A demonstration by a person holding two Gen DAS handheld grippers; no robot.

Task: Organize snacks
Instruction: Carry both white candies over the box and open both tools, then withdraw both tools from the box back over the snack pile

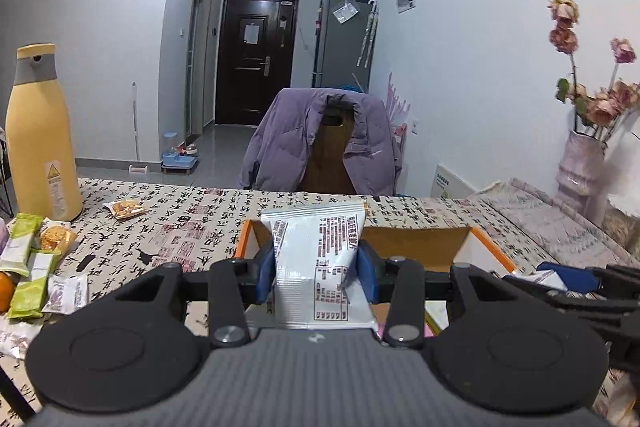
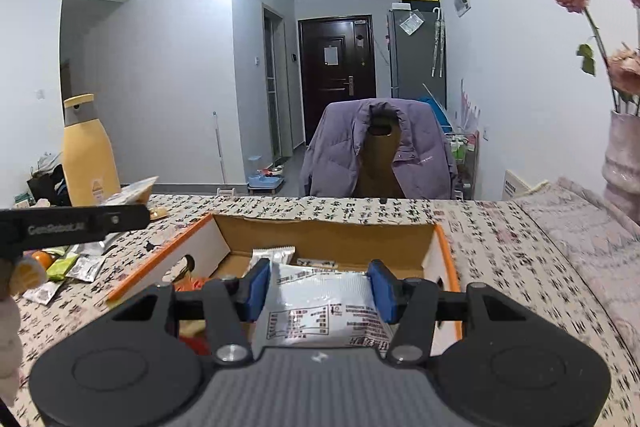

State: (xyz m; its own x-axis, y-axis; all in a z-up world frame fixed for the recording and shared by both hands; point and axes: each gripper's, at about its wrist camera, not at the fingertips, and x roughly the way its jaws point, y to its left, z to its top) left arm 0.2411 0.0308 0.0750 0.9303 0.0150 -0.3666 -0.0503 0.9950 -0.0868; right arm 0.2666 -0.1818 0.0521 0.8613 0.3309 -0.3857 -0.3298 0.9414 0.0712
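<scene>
My left gripper is shut on a white and silver snack packet, which stands upright between the blue pads just above the near-left part of a cardboard box with orange edges. My right gripper is shut on a second silver printed packet, which lies flatter and hangs over the open box. Inside the box lie another pale packet and some orange-red wrappers. Each gripper shows at the edge of the other's view: the right gripper and the left gripper.
Loose snacks lie on the patterned tablecloth at the left: green bars, a cookie packet and small sachets. A tall yellow bottle stands behind them. A vase of dried roses stands far right. A chair with a purple jacket stands beyond the table.
</scene>
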